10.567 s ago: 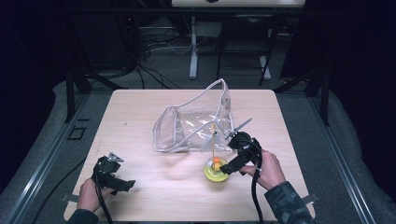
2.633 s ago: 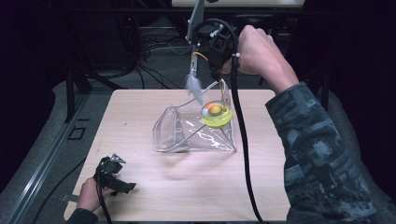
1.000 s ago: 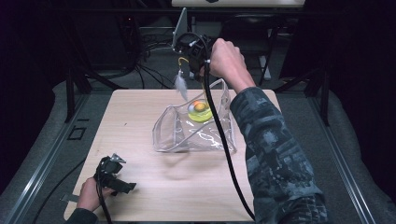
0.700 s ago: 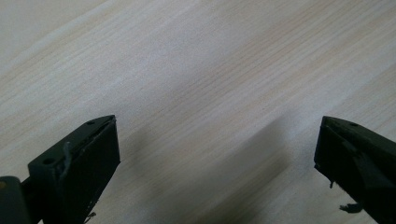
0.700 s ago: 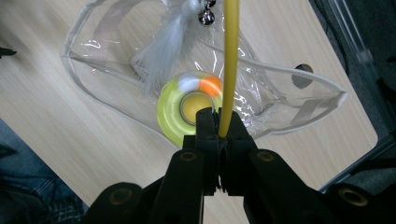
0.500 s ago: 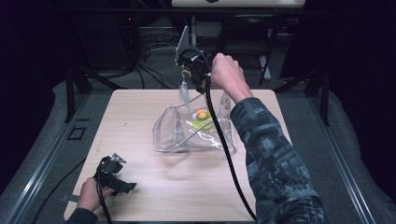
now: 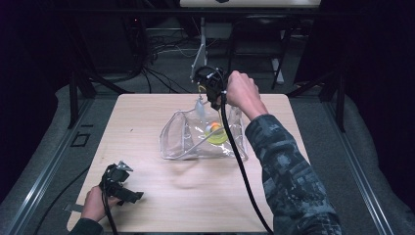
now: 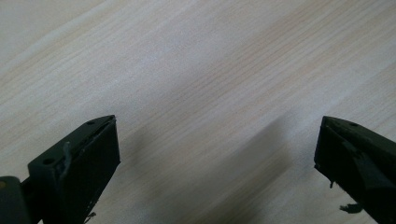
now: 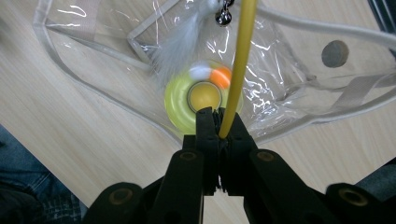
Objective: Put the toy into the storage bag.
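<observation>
My right gripper (image 9: 218, 122) pinches a yellow wand (image 9: 239, 65) above the clear bag (image 7: 183, 142) at the surface's (image 7: 147, 117) far middle. Its feather (image 9: 175, 49) and yellow-green base (image 9: 180, 100) hang inside the bag, just beyond my jaws. My left gripper (image 7: 128, 188) rests wide open and empty at the near left.

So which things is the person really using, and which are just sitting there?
In use:
- right gripper, shut on the yellow stick
- feather and bell toy hanging from it
- clear bag
- yellow disc in the bag

Just sitting:
- left gripper, open over bare table
- floor cables
</observation>
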`<state>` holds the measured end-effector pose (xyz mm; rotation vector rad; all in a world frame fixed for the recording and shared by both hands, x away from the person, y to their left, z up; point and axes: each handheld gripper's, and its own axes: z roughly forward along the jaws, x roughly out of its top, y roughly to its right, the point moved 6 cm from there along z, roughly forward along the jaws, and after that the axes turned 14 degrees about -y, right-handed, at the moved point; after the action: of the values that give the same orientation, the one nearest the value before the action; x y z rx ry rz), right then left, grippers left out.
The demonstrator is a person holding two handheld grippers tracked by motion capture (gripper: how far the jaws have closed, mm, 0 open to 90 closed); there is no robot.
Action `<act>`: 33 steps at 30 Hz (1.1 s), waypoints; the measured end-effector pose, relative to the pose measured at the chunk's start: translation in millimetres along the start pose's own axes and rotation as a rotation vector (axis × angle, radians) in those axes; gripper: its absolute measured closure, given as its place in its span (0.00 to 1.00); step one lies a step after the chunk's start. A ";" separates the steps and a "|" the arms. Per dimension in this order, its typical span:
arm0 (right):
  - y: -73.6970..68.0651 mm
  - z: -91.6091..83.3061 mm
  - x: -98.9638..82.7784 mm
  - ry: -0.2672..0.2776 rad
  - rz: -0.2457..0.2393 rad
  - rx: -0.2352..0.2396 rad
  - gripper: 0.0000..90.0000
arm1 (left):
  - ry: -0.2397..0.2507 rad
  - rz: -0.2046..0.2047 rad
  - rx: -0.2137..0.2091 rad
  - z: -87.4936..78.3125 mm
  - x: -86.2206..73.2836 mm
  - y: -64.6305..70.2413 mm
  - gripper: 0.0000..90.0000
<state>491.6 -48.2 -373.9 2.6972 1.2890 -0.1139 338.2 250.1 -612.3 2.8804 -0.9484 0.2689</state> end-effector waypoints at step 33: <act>-1.8 54.8 -3.6 -0.101 0.051 0.019 0.97 | 0.000 0.002 0.000 0.0 0.5 0.2 0.00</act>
<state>487.8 -59.1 -427.7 2.6994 1.1958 -0.2542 338.5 249.7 -612.2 2.8799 -0.9510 0.2699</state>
